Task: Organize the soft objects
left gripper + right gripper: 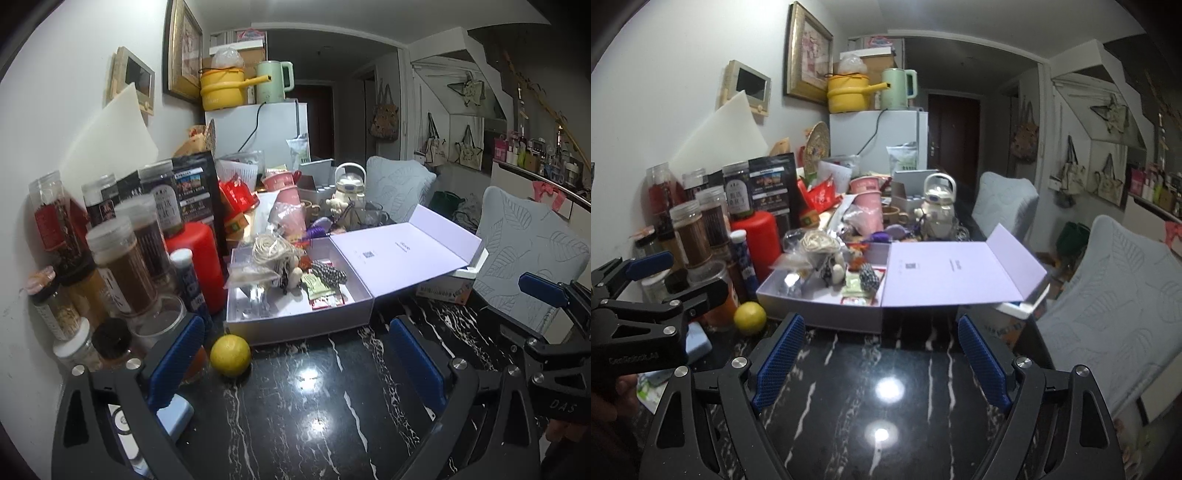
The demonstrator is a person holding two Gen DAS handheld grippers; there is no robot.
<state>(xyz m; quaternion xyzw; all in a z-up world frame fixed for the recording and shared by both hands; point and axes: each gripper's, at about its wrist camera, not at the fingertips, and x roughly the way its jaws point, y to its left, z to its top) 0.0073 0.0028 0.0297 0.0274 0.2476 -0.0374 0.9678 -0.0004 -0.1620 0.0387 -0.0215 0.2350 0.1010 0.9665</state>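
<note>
Hovering over the black table (pixel 886 424), both the left gripper (pixel 295 363) and right gripper (pixel 882 363) are spread wide, empty.

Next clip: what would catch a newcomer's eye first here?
An open pale lilac cardboard box sits mid-table with its lid flung back to the right, holding a coil of cream cord and small packets. A round yellow citrus fruit lies on the glossy black marble tabletop by its left front corner, below crowded spice jars.
</note>
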